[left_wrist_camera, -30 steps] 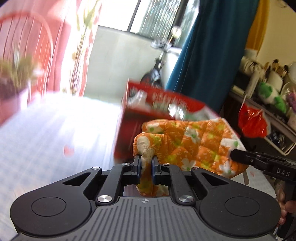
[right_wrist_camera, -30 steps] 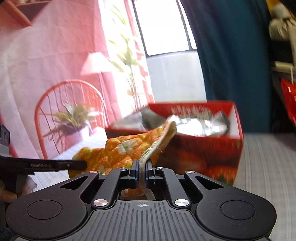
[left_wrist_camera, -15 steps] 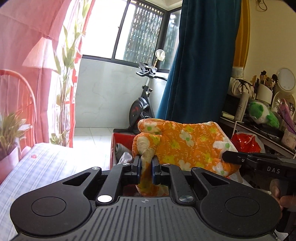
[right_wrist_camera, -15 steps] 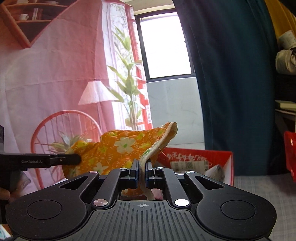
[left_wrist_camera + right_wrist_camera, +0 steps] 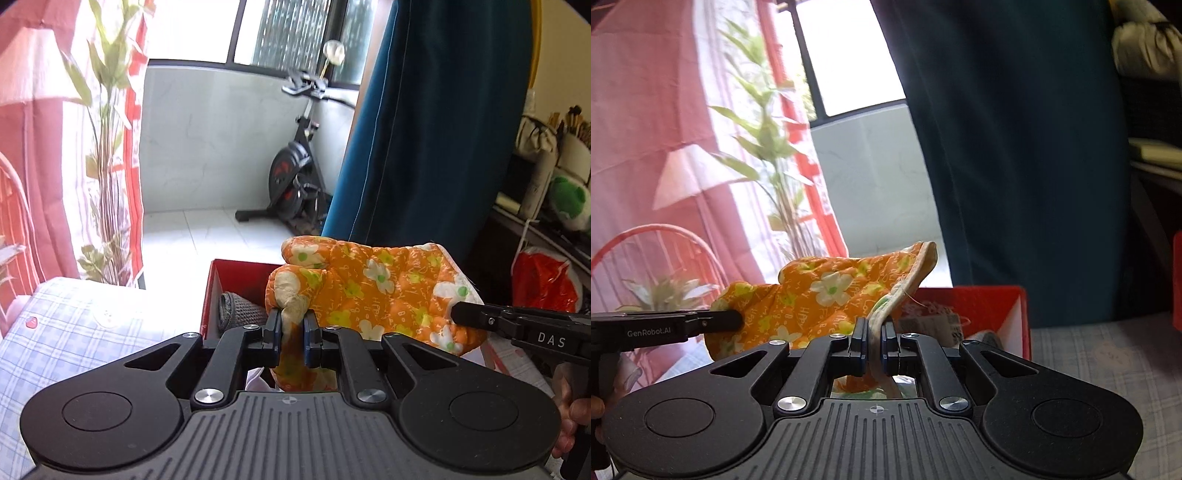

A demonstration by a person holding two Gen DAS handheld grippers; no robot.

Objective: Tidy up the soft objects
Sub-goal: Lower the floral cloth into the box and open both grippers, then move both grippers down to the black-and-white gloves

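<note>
We hold the orange floral oven mitt (image 5: 373, 291) between both grippers, lifted clear of the bed; in the left wrist view it sits at centre frame, stretched sideways from the middle toward the right. The left gripper (image 5: 293, 332) is clamped on the mitt's thumb end, padded fabric bunched between its dark blue pads; the jaws stand nearly together with only cloth in the gap. The right gripper (image 5: 460, 314) enters that same view from the right edge, its black tips pinching the cream-edged cuff; part of a hand (image 5: 570, 417) shows at lower right on its handle.

In the right wrist view the mitt (image 5: 827, 295) lies left of centre; the right gripper (image 5: 873, 341) is closed on the cuff's cream binding, which rises between the pads and curls up to the right; the left gripper (image 5: 735, 319) reaches in from the left edge and grips the far end of the mitt.

Below and behind the mitt sits a red box (image 5: 240, 273), open at the top, with a grey knitted item (image 5: 236, 310) inside at its left wall; in the right wrist view the box (image 5: 993, 310) is at centre right and holds printed packaging. The box rests on a blue checked bedcover (image 5: 85, 332), lower left. An exercise bike (image 5: 295, 173) stands at upper centre beside a teal curtain (image 5: 436, 129).
</note>
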